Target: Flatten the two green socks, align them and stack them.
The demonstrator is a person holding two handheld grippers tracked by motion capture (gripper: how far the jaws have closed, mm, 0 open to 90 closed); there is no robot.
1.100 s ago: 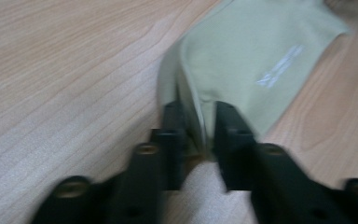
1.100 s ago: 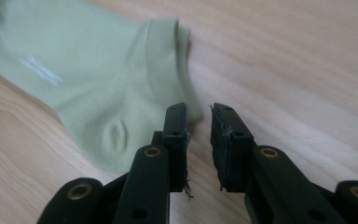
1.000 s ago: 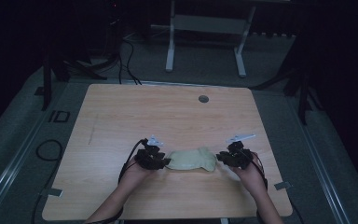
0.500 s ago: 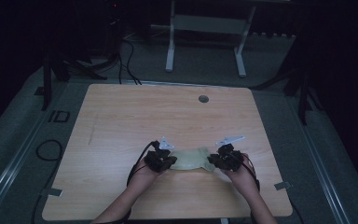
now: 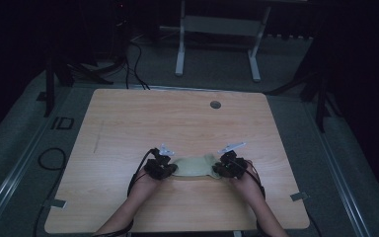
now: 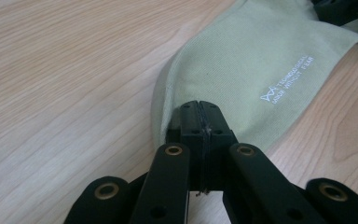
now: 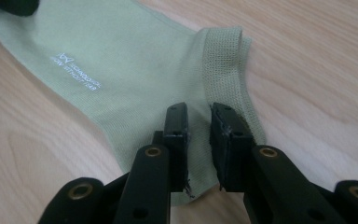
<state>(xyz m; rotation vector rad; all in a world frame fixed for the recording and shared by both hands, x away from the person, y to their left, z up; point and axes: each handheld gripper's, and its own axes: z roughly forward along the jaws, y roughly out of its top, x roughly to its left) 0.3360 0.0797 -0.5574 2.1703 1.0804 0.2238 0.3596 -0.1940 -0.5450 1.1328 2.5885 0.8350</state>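
A: High view — we have the pale green sock [image 5: 193, 167] flat on the tabletop [image 5: 128, 123], a gripper at each end.

B: Left gripper [image 6: 199, 108] view — fingers pressed together, pinching the toe edge, probably as an anchor.

A: Right gripper [image 7: 199, 122] view — fingers slightly spread astride the cuff, not yet clamped.

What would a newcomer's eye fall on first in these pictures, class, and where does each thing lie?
First, the pale green knitted sock with small white lettering, lying flat near the front edge of the light wooden table. Next, the two black grippers at its ends: the left gripper is shut on the rounded toe end, while the right gripper has its fingers slightly apart over the fabric beside the ribbed cuff.
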